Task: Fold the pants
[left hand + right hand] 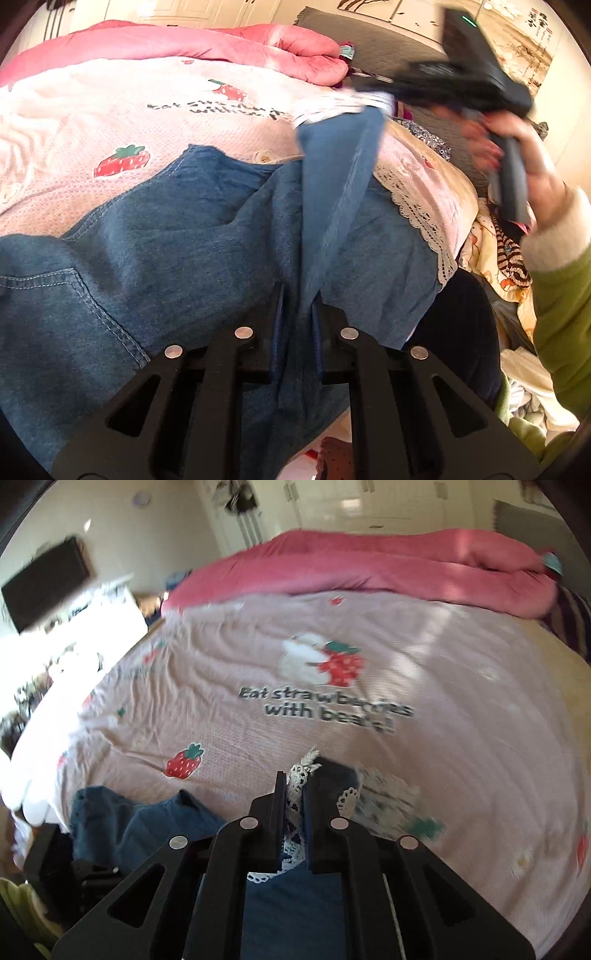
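Blue denim pants with a white lace hem lie on the bed, a stitched pocket at the left. My left gripper is shut on a fold of the denim close to the camera. From there a leg of the pants rises up to the right gripper, which a hand in a green sleeve holds above the bed. In the right wrist view my right gripper is shut on the lace hem and the denim hanging beneath it; more of the pants lies at the lower left.
A pink strawberry bedspread covers the bed, with a rolled pink quilt along its far side. Loose clothes and patterned cloth pile beside the bed's right edge. A black screen and a white cabinet stand past the left edge.
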Motion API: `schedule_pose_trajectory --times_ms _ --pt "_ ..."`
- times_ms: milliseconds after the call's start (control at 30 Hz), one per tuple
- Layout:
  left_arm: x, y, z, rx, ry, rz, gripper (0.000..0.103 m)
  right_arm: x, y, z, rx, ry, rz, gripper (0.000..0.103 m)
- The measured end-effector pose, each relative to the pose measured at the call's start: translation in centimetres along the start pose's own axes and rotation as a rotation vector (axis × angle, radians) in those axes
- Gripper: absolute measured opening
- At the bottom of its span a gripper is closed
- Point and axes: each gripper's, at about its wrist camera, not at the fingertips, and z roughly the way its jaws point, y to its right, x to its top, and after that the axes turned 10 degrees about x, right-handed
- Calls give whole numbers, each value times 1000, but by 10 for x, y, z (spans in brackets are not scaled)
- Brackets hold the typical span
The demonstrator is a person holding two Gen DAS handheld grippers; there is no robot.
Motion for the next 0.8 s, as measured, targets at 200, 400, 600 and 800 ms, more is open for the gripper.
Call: schedule_pose_trajectory --times_ms 200,400,600,800 --pt "-3 22 -6 17 25 90 7 -67 30 -52 2 49 107 7" --pt "-12 46 -7 69 21 183 7 -127 53 -67 28 71 210 7" --pt "-23 53 -5 95 -3 233 7 -165 56 -71 41 33 231 11" --pt "-33 60 -9 103 -7 272 7 -182 53 -82 76 24 231 20"
